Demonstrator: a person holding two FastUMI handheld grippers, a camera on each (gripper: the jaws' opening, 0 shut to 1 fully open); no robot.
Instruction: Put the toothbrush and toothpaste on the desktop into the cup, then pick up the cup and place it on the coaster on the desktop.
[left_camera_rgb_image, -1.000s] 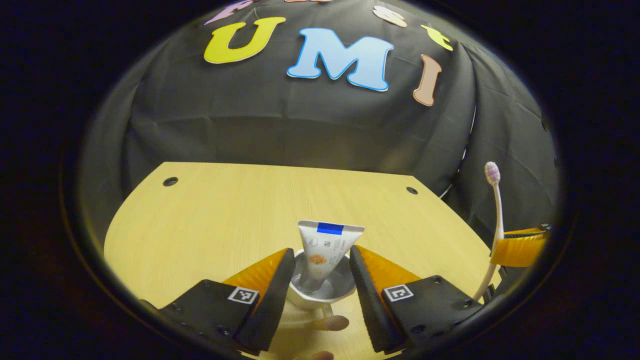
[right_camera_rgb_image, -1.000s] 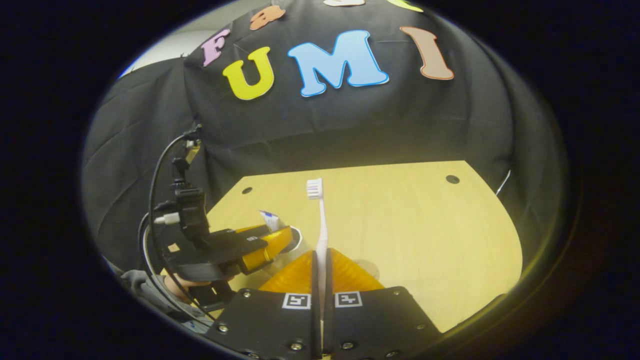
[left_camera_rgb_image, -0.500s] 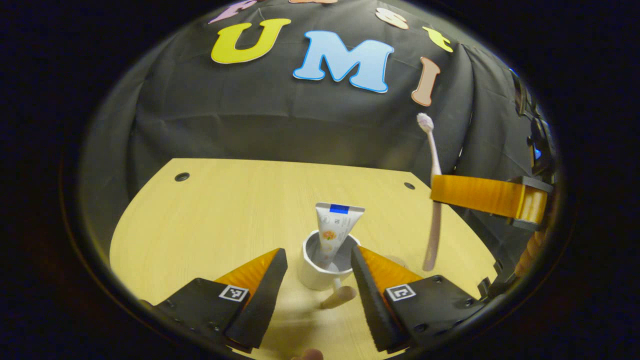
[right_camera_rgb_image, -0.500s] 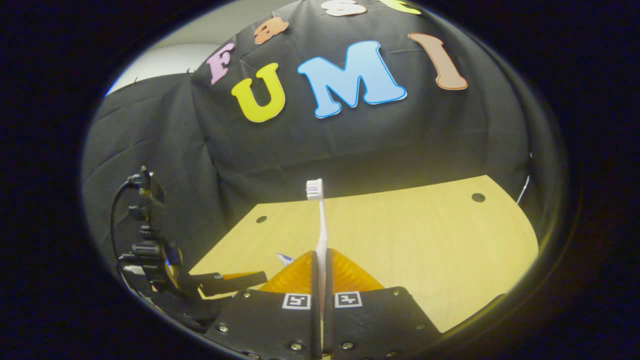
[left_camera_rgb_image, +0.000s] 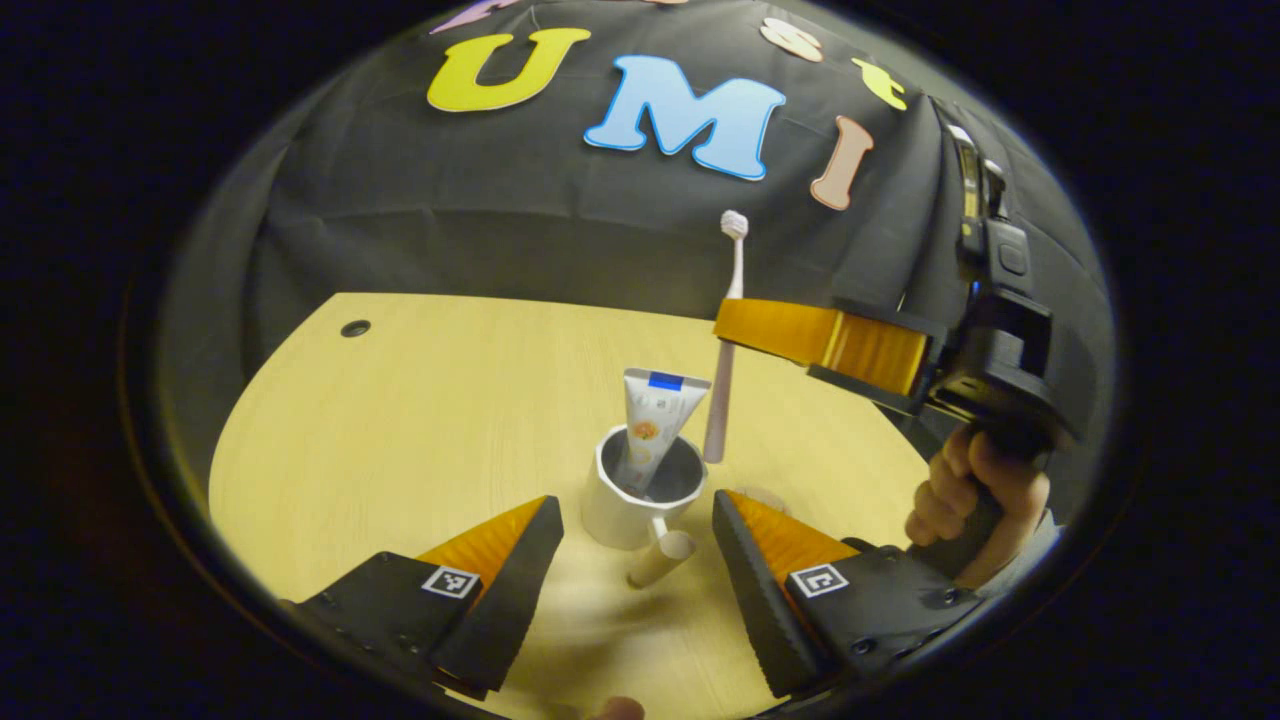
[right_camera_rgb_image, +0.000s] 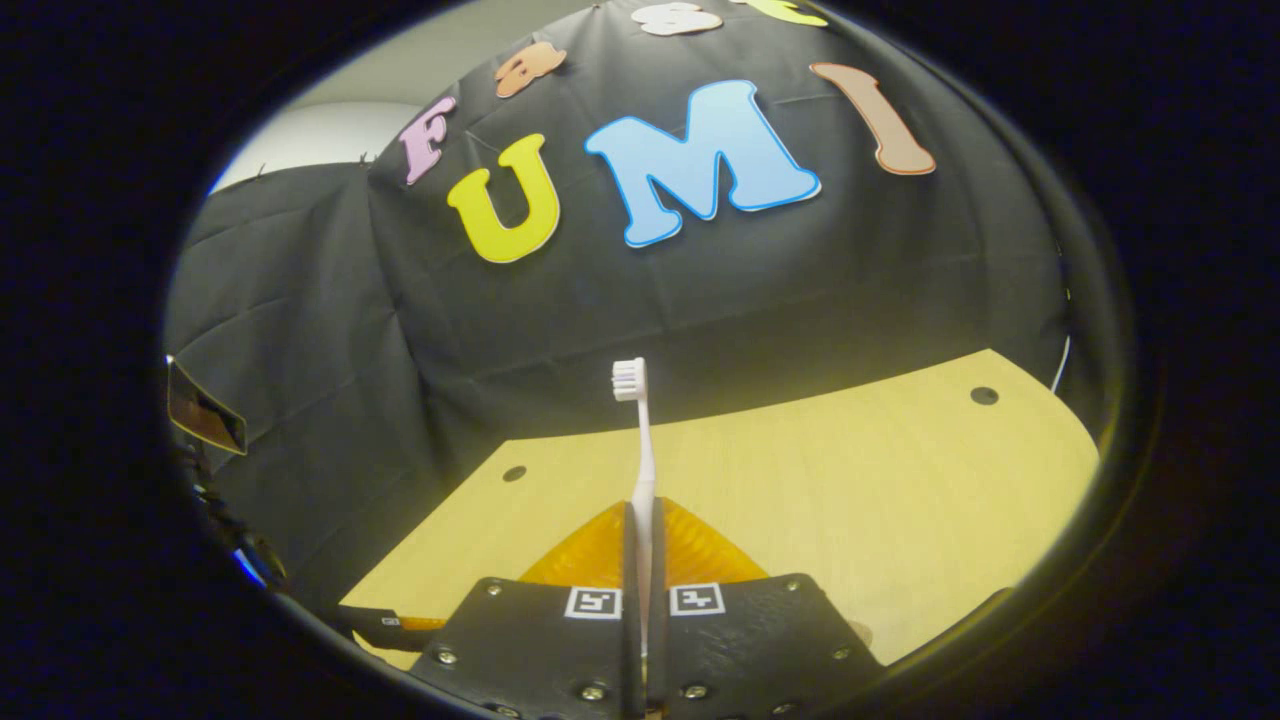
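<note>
Step in hand: the toothpaste (left_camera_rgb_image: 652, 425) already stands in the cup (left_camera_rgb_image: 640, 490), so the judgement is that the toothbrush (left_camera_rgb_image: 722, 345) goes in next.
Right claw (right_camera_rgb_image: 641, 560): fingers pressed together on the toothbrush handle, bristles up; in the left gripper view the brush hangs upright below this claw, its lower end just beside the cup's far rim and, as far as can be told, not yet inside.
Left claw (left_camera_rgb_image: 635, 550): spread wide and holding nothing, with the cup just ahead between its fingers and not touched by either.
Doing it well: bring the handle end over the free part of the cup mouth on the side away from the tube, then lower straight before letting go. The tube leans across the opening, so a slanted entry would likely catch on it or on the rim.
Cup handle (left_camera_rgb_image: 658, 560): points back toward the left claw, lying between its fingers.
Hand (left_camera_rgb_image: 975, 500): grips the right claw's handle, close beside the left claw's right finger; the two claws are crowded there.
Open room: the tabletop (left_camera_rgb_image: 400, 420) is bare ahead and to the left of the left claw, giving it space to back away.
Edges: the tabletop's far edge, ahead of the right claw, meets the black cloth.
Coaster: cannot pick it out for certain.
</note>
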